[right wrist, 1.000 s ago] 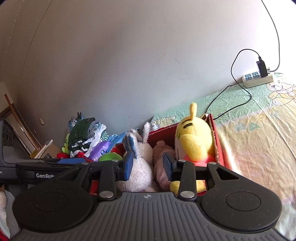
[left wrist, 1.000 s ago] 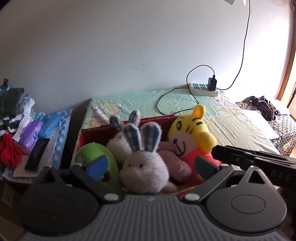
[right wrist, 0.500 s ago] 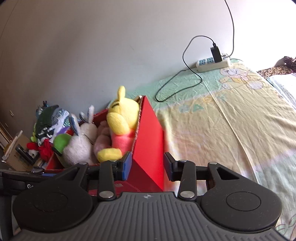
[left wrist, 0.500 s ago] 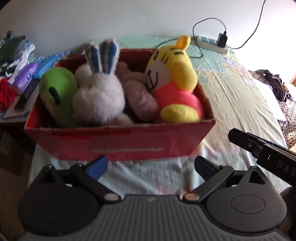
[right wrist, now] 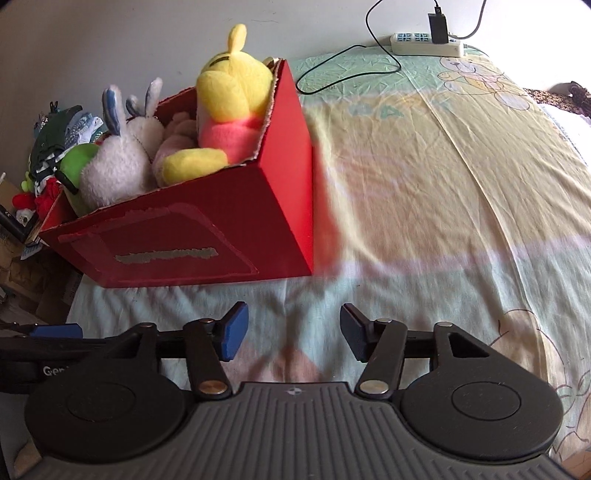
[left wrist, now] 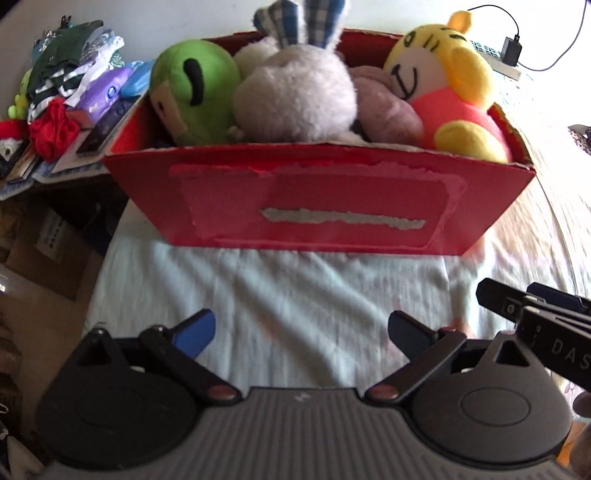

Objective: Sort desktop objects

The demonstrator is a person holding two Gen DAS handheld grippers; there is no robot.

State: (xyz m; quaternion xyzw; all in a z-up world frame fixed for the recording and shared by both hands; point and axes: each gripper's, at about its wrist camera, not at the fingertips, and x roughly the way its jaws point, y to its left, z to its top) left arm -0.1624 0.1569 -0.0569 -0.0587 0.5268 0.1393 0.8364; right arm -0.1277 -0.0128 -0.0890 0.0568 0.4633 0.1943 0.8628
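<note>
The rabbit toy's ears are cut off by the top edge, and the pink toy is largely hidden behind its neighbours.

light: daylight came in from the right of both grippers, pretty strong
glare: bed sheet blown out white past the left gripper's right finger
shadow: red box threw a dark patch on its right side
blur: soft motion smear everywhere
edges: heavy fisheye bending, dark corners
</note>
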